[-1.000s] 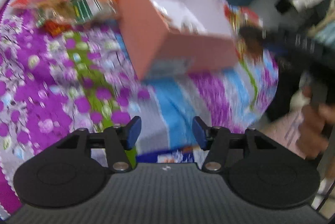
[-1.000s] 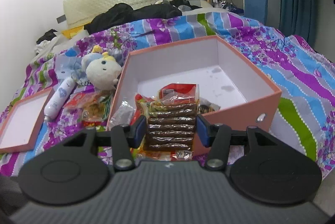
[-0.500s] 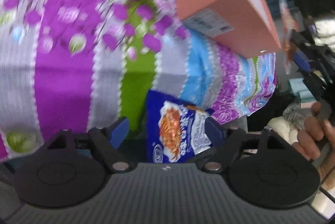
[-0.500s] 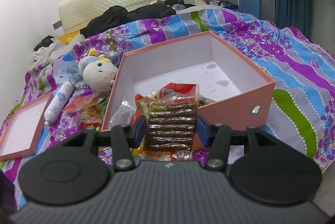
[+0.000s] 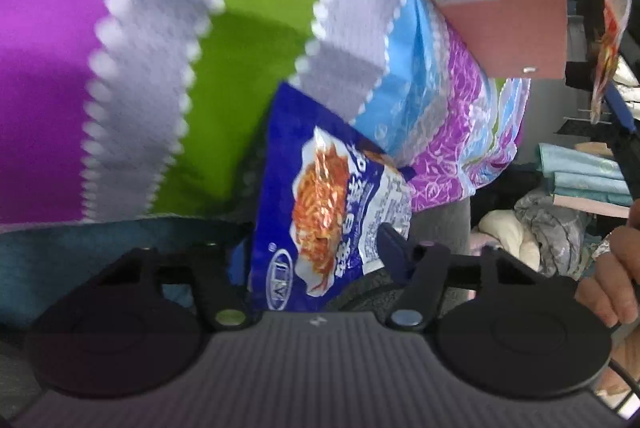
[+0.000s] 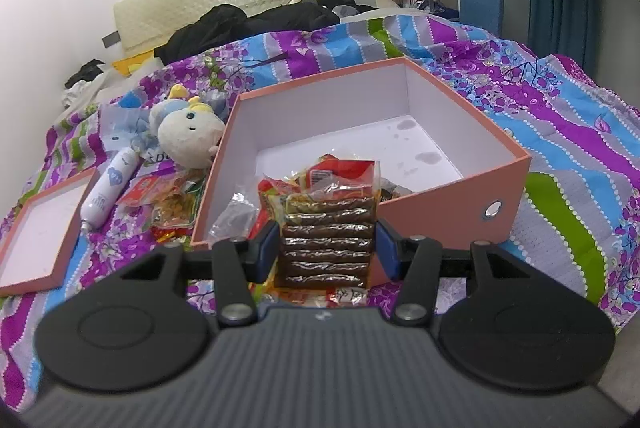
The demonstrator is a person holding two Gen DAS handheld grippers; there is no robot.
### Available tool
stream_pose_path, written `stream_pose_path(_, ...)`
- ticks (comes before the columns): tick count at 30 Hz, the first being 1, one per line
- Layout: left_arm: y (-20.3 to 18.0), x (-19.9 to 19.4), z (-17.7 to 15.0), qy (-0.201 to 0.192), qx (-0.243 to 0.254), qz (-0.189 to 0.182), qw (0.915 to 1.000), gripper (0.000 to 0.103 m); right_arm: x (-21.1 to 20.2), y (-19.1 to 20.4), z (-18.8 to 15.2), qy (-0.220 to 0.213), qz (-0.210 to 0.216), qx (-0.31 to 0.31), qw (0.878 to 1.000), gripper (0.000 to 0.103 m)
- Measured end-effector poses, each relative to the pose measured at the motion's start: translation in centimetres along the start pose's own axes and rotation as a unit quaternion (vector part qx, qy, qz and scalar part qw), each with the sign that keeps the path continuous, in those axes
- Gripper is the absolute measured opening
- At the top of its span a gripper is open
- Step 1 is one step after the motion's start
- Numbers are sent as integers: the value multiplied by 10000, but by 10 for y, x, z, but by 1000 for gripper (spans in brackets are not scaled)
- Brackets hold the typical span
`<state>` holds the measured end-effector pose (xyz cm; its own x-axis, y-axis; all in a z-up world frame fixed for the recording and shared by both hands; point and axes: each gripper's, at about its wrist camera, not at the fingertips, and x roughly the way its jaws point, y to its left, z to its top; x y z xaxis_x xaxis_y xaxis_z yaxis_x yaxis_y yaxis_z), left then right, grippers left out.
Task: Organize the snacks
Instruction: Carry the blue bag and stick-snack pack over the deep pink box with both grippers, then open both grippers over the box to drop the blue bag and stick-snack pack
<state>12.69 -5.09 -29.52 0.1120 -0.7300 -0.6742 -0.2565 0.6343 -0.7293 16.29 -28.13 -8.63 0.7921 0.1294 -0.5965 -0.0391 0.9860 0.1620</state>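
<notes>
Beside the box [image 6: 448,196] | right gripper [image 6: 326,248] pinching snack pack [image 6: 328,240] | left gripper [image 5: 316,252] closing around blue packet [image 5: 332,212] (contact unclear) | loose snacks [image 6: 164,196] waiting outside

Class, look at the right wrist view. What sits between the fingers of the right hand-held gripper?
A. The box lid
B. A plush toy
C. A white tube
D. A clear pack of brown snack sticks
D: the clear pack of brown snack sticks sits gripped between the right hand-held gripper pads.

Bed with striped floral cover [image 6: 560,132]: pink box [image 6: 448,204] centre, box lid [image 6: 24,260] lower left, plush toy [image 6: 188,136], white tube [image 6: 108,188], loose snack packets [image 6: 160,196].
</notes>
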Motion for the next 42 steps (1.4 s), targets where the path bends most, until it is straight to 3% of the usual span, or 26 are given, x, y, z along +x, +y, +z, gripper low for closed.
stream_pose_path(2, 1, 8, -1, -17, -2, -124, 9999, 63, 0, 0, -1, 4, -2, 7, 10000, 54)
stream_pose_path(8, -5, 26, -8, 2, 146, 0, 9999, 48, 2, -1, -5, 51, 0, 29, 10000, 54)
stream_pose_path(15, -8, 24, -10, -214, 200, -180, 9994, 12, 2, -1, -8, 75, -6, 16, 10000, 54)
stream_pose_path(25, -58, -37, -20, -973, 1130, 118, 9888, 7, -6, 2, -3, -95, 8, 41, 9999, 54)
stream_pose_path(32, -106, -86, -31, -1550, 1867, 429, 9692, 7, -19, 4, 3, -241, 92, 28, 9997, 54)
stream_pose_path(42, -177, -147, -33, -2572, 2664, 889, 9246, 7, -38, 0, 26, -618, 203, 102, 9978, 54)
